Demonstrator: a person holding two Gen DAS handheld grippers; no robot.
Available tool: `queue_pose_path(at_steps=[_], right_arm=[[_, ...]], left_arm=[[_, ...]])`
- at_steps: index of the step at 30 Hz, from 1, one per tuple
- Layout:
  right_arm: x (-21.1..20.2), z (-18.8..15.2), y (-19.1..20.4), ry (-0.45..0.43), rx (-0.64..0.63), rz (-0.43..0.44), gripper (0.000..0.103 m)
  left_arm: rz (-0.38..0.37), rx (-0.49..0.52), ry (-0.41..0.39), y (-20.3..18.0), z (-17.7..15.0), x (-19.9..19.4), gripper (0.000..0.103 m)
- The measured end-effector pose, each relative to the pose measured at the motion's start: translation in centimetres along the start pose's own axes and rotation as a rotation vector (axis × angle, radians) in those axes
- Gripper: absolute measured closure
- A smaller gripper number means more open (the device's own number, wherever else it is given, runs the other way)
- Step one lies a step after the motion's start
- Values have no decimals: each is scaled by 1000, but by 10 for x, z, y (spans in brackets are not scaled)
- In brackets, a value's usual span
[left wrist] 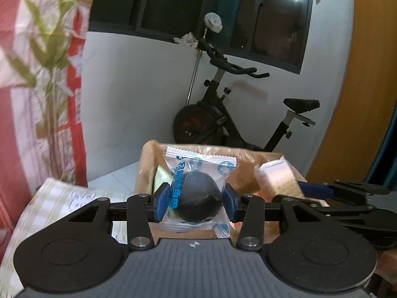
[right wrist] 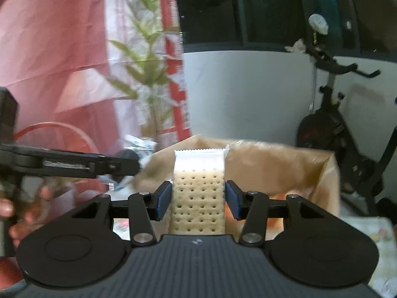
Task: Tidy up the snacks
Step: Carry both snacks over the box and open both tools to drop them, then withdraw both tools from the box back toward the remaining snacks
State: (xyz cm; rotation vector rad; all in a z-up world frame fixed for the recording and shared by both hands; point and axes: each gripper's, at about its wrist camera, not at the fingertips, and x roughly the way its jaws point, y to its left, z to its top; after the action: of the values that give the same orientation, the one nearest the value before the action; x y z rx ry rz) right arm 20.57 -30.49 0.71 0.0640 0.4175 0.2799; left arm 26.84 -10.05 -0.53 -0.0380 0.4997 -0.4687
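Both grippers clamped on snacks over the brown box.
Left gripper (left wrist: pixel 196 202) pads squeeze a clear blue-printed wrapper holding a dark round snack (left wrist: pixel 198 193); right gripper (right wrist: pixel 198 200) pinches a clear-wrapped pale perforated cracker pack (right wrist: pixel 198 198). Both are held just near of the open brown cardboard box (right wrist: pixel 273 159). Black exercise bike (left wrist: pixel 223 114) far right, by the wall.
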Motion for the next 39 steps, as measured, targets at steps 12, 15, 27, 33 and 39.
queue_pose_path(at_steps=[12, 15, 27, 33, 39], right_arm=[[49, -5, -58, 59, 78, -89, 53], [41, -7, -61, 50, 107, -82, 52], [-26, -23, -23, -34, 114, -40, 52], [-48, -54, 4, -32, 77, -37, 52], [-47, -84, 11, 25, 91, -45, 52]], left_arm=[[44, 24, 100, -8, 10, 82, 41], [60, 31, 84, -5, 8, 69, 34], [88, 11, 35, 14, -21, -13, 34], [117, -36, 60, 29, -56, -30, 34], [105, -64, 118, 31, -85, -26, 35]])
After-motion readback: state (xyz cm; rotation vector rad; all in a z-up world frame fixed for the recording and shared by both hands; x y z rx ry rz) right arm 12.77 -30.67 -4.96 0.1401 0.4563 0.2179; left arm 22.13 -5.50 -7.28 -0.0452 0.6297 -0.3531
